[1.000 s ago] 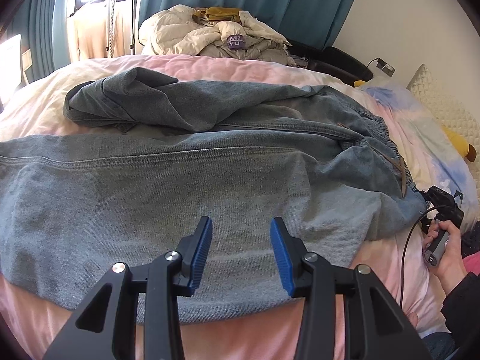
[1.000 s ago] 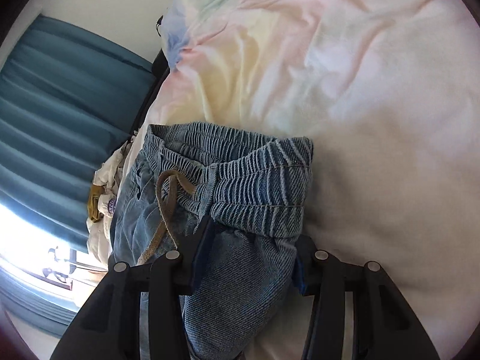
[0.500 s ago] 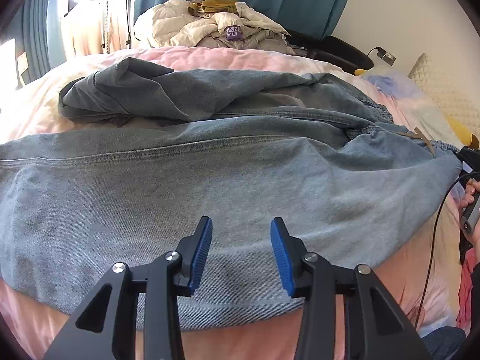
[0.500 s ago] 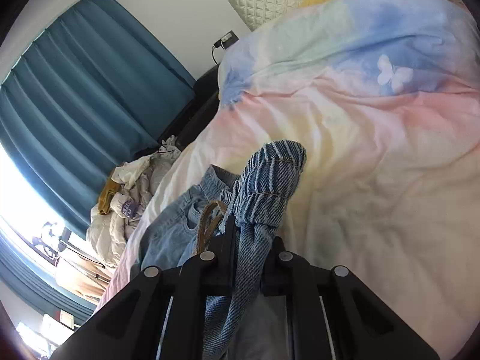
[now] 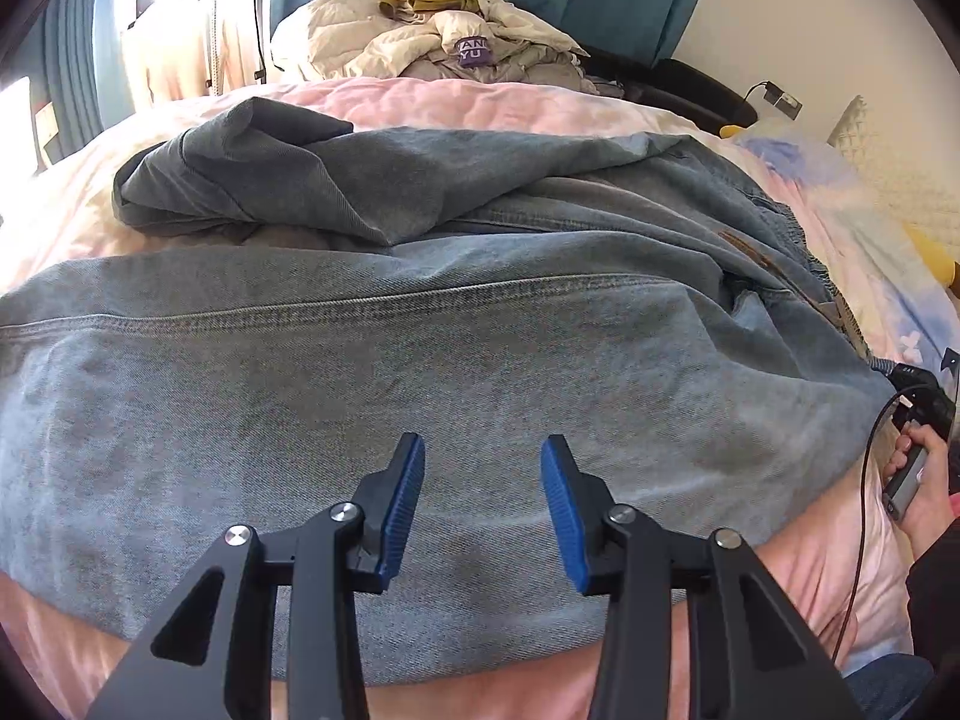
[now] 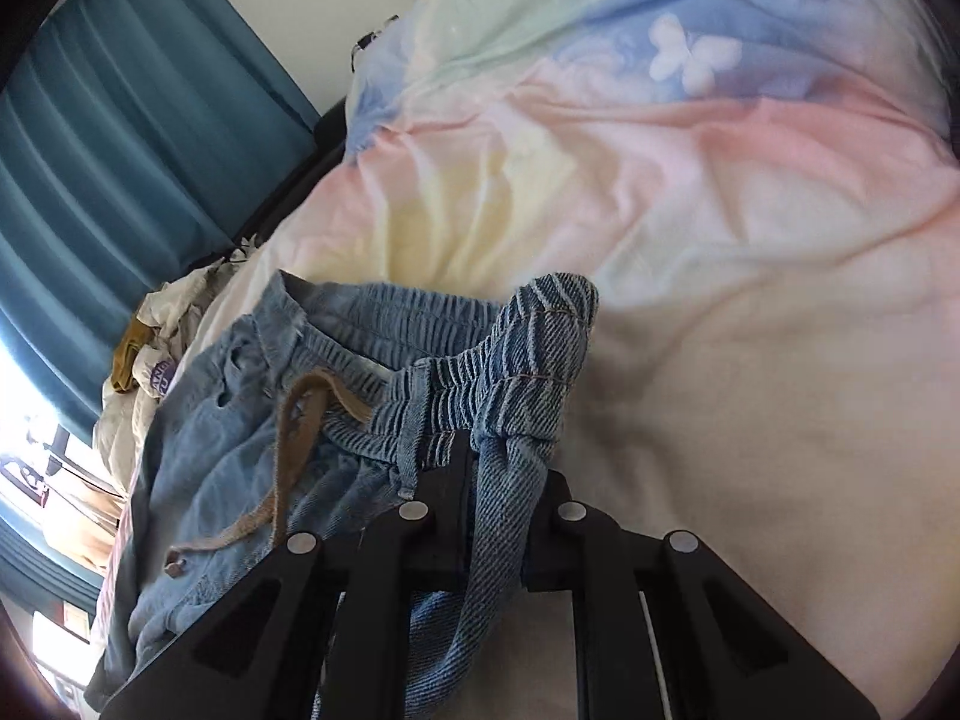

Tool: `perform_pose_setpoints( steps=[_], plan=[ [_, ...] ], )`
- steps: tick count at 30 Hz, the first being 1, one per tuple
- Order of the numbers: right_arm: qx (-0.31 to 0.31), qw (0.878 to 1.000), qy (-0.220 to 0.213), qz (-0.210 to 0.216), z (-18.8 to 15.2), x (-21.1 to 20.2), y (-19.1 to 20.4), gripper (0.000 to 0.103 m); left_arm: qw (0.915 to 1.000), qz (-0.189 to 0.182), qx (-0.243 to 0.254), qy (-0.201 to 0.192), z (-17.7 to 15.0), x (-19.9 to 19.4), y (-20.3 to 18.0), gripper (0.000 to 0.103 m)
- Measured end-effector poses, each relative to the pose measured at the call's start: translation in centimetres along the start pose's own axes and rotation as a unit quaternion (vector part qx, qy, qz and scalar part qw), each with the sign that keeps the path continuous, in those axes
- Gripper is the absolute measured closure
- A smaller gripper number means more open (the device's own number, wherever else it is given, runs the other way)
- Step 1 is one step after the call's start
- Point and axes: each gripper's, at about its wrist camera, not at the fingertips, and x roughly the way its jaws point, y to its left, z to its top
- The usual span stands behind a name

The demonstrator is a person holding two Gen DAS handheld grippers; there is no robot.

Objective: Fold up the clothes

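The right tool point(image 6: 501, 474) is clamped on the elastic waistband point(image 6: 480, 360) of the jeans point(image 5: 420, 360); its thin pinch could slip if pulled. The left tool point(image 5: 483, 504) hangs apart above the denim. The faded, rumpled jeans sprawl across the bed point(image 6: 750, 300), the far leg seemingly bunched.

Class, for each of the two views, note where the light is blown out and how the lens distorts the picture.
Left wrist view: window at top left blown out; jeans bulge, corners dark. Right wrist view: glare at lower left beside the curtain; duvet washed pale, scene tilted and curved.
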Motion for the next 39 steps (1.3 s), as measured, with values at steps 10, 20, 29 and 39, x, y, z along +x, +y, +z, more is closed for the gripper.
perform_pose_setpoints(
  steps=[10, 20, 29, 39],
  plan=[
    [-0.110, 0.992, 0.026, -0.062, 0.2, -2.2, 3.1, 0.068, 0.9999, -0.003, -0.007, -0.010, 0.2, -0.6, 0.0, 0.062],
    [-0.148, 0.988, -0.024, -0.044, -1.8, -11.7, 6.2, 0.058, 0.9992, -0.007, -0.007, -0.040, -0.2, -3.1, 0.0, 0.062],
    [-0.267, 0.961, -0.057, 0.047, -7.5, -18.2, 17.5, 0.058, 0.9982, -0.003, -0.015, -0.059, -0.6, -5.2, 1.0, 0.062],
    [-0.304, 0.938, -0.035, 0.164, -17.4, -19.7, 27.9, 0.058, 0.9969, -0.005, -0.034, -0.071, -0.1, -6.2, 2.6, 0.061]
  ],
)
